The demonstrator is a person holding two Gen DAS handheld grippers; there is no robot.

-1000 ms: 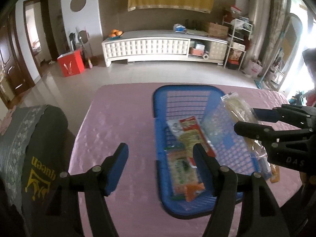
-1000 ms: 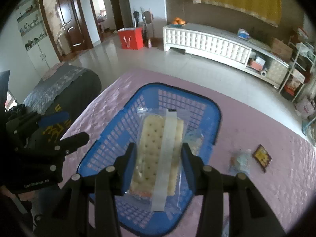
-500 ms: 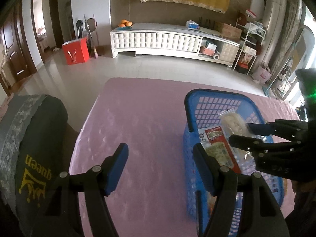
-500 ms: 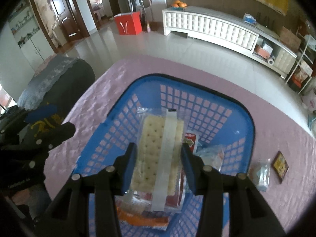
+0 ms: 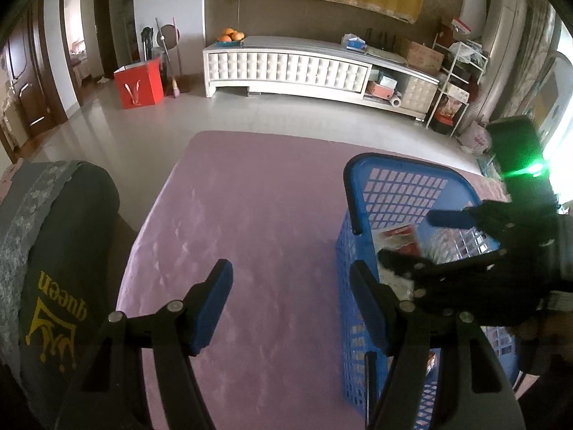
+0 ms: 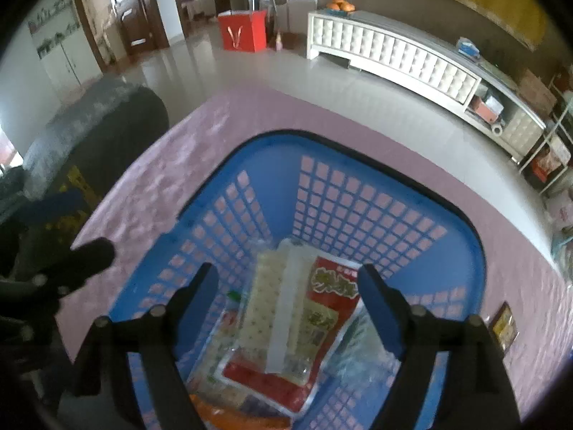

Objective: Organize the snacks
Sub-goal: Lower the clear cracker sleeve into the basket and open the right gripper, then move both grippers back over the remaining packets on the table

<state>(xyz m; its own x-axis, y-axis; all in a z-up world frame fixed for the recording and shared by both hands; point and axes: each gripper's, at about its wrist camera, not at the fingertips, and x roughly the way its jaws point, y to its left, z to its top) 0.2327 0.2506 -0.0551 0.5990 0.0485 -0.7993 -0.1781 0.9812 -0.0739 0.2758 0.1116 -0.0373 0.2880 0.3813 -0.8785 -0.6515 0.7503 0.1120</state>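
The right claw (image 6: 288,308) points steeply down, and its two blue pads (image 6: 376,310) are spreading apart right now. Nothing is pinched between them; they touch nothing. From the other camera, the right claw (image 5: 412,236) comes in from the side, black, with one finger above the other and a gap between.

The left claw (image 5: 290,304) also tilts down. Its blue pads (image 5: 211,304) sit apart with only empty space between them. It holds nothing. In the right camera view, the left claw (image 6: 77,229) shows at the left edge, dark and blurry.
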